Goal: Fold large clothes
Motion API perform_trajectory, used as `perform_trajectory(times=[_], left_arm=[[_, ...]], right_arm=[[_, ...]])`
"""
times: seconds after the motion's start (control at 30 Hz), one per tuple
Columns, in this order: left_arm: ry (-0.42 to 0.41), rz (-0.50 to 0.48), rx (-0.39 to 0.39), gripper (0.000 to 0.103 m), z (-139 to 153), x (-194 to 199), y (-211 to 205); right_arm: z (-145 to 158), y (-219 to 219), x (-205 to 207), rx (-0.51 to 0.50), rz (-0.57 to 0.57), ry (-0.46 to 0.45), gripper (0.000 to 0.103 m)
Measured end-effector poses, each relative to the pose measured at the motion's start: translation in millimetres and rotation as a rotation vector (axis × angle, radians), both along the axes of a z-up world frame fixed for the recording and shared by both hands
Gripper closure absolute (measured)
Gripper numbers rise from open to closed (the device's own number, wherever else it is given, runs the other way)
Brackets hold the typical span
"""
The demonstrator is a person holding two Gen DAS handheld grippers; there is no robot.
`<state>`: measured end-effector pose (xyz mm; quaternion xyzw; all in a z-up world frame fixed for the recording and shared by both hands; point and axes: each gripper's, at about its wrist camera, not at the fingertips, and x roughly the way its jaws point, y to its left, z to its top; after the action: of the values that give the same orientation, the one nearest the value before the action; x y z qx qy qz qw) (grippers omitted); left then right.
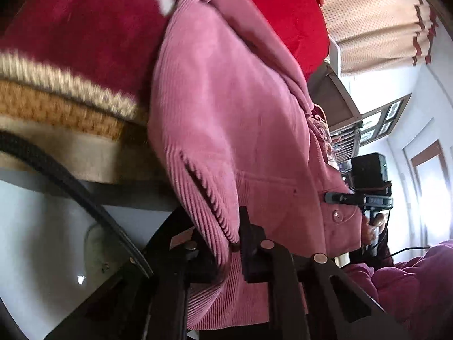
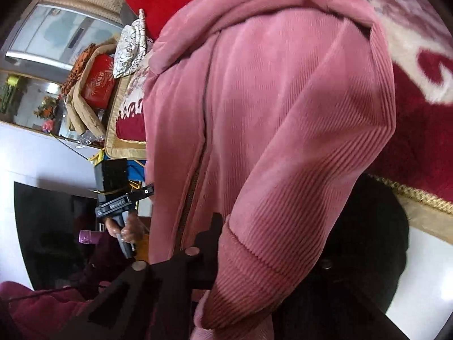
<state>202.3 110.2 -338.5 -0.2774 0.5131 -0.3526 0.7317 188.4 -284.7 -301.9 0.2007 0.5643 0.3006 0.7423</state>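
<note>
Left-wrist and right-wrist fisheye views of a pink ribbed corduroy jacket [image 1: 226,107] held up between two hand-held tools. In the left-wrist view, the black two-finger left gripper [image 1: 226,252] is clamped on a folded edge of the jacket, the ribbed cloth pinched between its two fingers and spilling below them. The same view shows the right gripper [image 1: 334,197] at the jacket's far edge, its fingers closed against the cloth just above a small round button [image 1: 337,215]; the hand [image 1: 373,226] on its grip is partly hidden by the fabric. In the right-wrist view, one dark finger [image 2: 212,232] of the right gripper stands just left of a ribbed sleeve cuff [image 2: 249,272], which drapes over the tool and hides the other finger; a zip line [image 2: 195,187] runs down the jacket front beside it. The left gripper [image 2: 141,194] appears at the jacket's opposite edge in this view. The jacket hangs in front of a dark red blanket with white pattern and tan border [image 1: 70,56], which lies on a surface behind it. Background, right-wrist view: a red box [image 2: 99,82] among clutter on a counter.
</note>
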Motion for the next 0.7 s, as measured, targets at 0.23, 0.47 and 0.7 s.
perform_trajectory(times=[0.23,0.47,0.7], left_arm=[[-0.155,0.064,0.010,0.091,88.3,27.6,14.5],[-0.187,0.090,0.058,0.090,160.9,137.3,4.0],[0.004,0.280,0.058,0.084,125.0,271.2,1.0]], right_arm=[[60.5,-11.2,25.6,0.163,-0.034,-0.196,0.093],[99.0,-52.9,103.9,0.341,-0.234,-0.311,0.094],[33.4,-141.5,224.1,0.558,-0.656,-0.114,0.090]])
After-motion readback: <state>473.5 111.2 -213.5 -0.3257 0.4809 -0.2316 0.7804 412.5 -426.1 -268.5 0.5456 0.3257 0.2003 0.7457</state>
